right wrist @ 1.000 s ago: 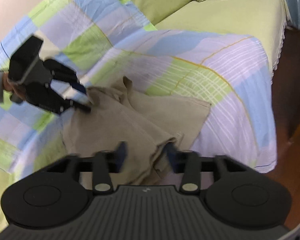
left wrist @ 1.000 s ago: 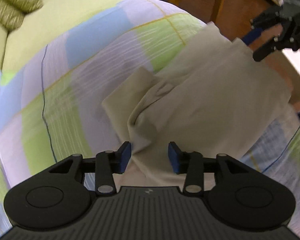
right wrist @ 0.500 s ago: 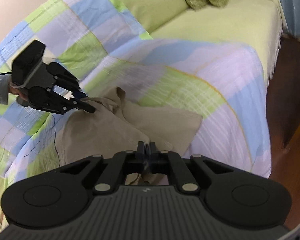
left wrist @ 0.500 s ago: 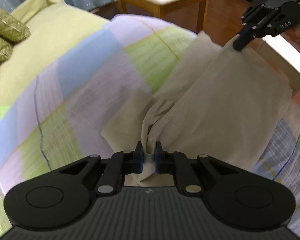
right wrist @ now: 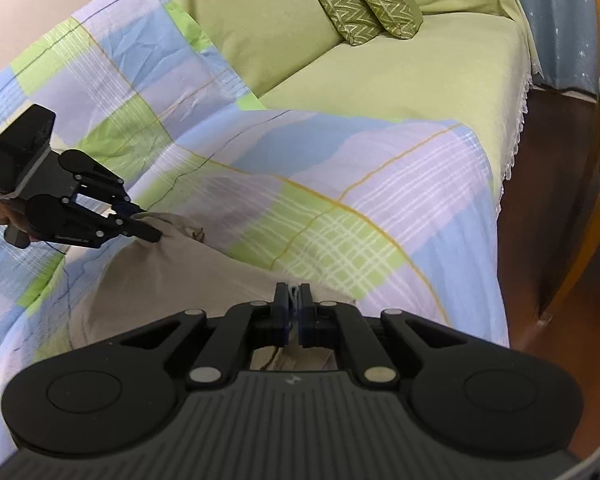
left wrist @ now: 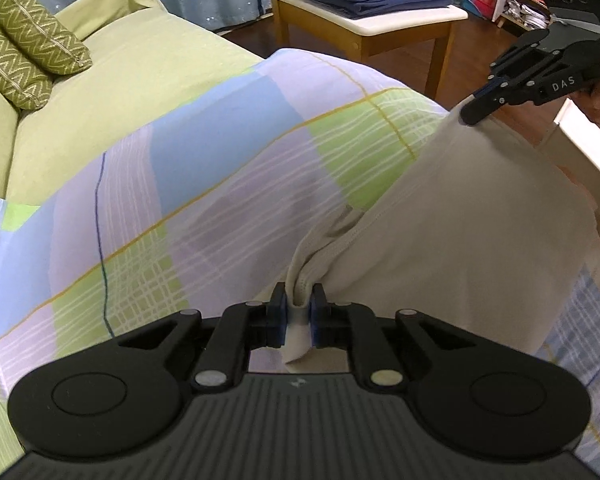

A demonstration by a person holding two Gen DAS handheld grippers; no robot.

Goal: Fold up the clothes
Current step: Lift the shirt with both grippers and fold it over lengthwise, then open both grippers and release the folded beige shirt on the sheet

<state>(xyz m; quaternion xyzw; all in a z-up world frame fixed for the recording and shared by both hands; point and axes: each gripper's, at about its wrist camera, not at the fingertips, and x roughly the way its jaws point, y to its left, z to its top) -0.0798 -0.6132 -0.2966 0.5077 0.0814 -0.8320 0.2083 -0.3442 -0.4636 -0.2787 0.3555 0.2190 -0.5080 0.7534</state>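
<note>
Softly draped beige garment (left wrist: pixel 460 240), checked bedspread (left wrist: pixel 180 200)

Beige garment (left wrist: pixel 460 248): soft matt knit cloth, stitched hem showing where it bunches, smooth where stretched.
Checked sheet (left wrist: pixel 220 168): thin woven cloth, matt, lightly creased, printed in blue, lilac and green with yellow lines.
Sofa cover (right wrist: pixel 400 72): pale green matt cloth, fine texture, lace-like white trim along its edge.
Two cushions (right wrist: pixel 364 0): olive cloth with a woven zigzag pattern.
Left gripper (left wrist: pixel 298 308) and right gripper (right wrist: pixel 294 308): matt black plastic, ribbed housing, small dull metal pins at the pivots; blue rubbery pads (left wrist: pixel 279 312).
Chair (left wrist: pixel 364 36): varnished wood legs, smooth glossy cream seat.
Floor (right wrist: pixel 556 208): dark polished wood.
</note>
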